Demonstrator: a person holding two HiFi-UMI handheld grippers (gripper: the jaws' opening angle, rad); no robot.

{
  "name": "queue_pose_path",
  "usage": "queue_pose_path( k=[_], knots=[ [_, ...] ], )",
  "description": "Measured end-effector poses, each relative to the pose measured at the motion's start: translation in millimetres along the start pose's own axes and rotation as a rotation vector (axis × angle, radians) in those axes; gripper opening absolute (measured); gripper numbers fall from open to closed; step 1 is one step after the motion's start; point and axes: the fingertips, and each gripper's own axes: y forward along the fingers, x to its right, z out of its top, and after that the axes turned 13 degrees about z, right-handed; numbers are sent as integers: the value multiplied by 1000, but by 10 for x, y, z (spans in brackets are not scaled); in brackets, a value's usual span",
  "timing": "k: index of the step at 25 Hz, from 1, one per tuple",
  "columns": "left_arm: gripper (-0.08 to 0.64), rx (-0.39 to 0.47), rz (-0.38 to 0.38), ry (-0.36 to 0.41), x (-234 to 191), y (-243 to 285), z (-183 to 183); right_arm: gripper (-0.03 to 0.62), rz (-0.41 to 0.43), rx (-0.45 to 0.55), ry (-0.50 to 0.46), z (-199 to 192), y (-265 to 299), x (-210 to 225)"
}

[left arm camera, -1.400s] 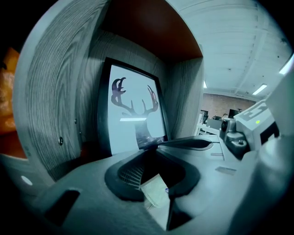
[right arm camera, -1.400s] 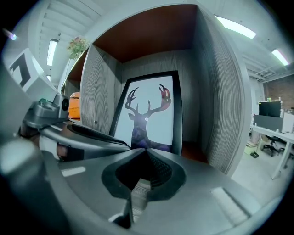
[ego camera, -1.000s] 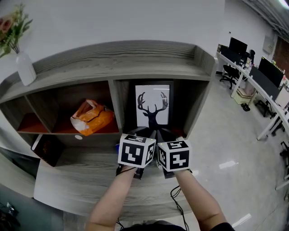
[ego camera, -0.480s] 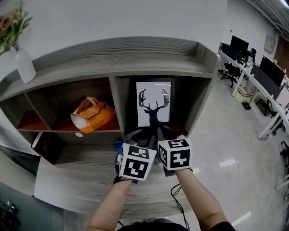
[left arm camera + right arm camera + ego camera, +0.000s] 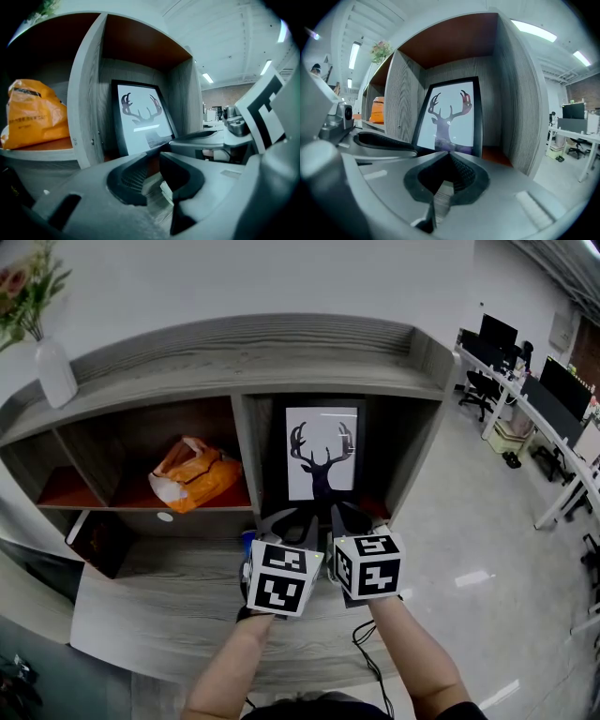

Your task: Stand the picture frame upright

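Note:
The picture frame (image 5: 321,451), black-edged with a deer silhouette on white, stands upright in the right compartment of the grey wooden shelf (image 5: 244,381), leaning on the back wall. Both grippers hover just in front of that compartment, apart from the frame. My left gripper (image 5: 286,518) has a gap between its jaws, which are closing with nothing between them. In the left gripper view the picture frame (image 5: 140,117) rises beyond my left gripper (image 5: 157,157). My right gripper (image 5: 349,515) is shut and empty. In the right gripper view my right gripper (image 5: 449,153) points at the picture frame (image 5: 450,117).
An orange bag (image 5: 192,479) lies in the left compartment. A white vase with flowers (image 5: 52,371) stands on the shelf top at the left. A dark flat object (image 5: 98,545) leans at the lower left. Office desks with monitors and chairs (image 5: 525,399) fill the right side.
My left gripper has drawn back a little toward me. The right gripper has hardly moved. The picture frame stays upright in its compartment.

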Motion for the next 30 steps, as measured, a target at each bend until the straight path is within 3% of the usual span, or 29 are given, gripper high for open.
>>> queue_pose_path(
  k=[11, 15, 30],
  knots=[
    [1, 159, -25, -173, -55, -335, 9, 2, -31, 71, 0, -136, -401, -53],
    [-9, 192, -73, -239, -27, -492, -19, 2, -27, 96, 23, -196, -560, -121],
    [-5, 145, -94, -210, 8, -873, -494, 2, 6, 82, 89, -607, -936, -388]
  ],
)
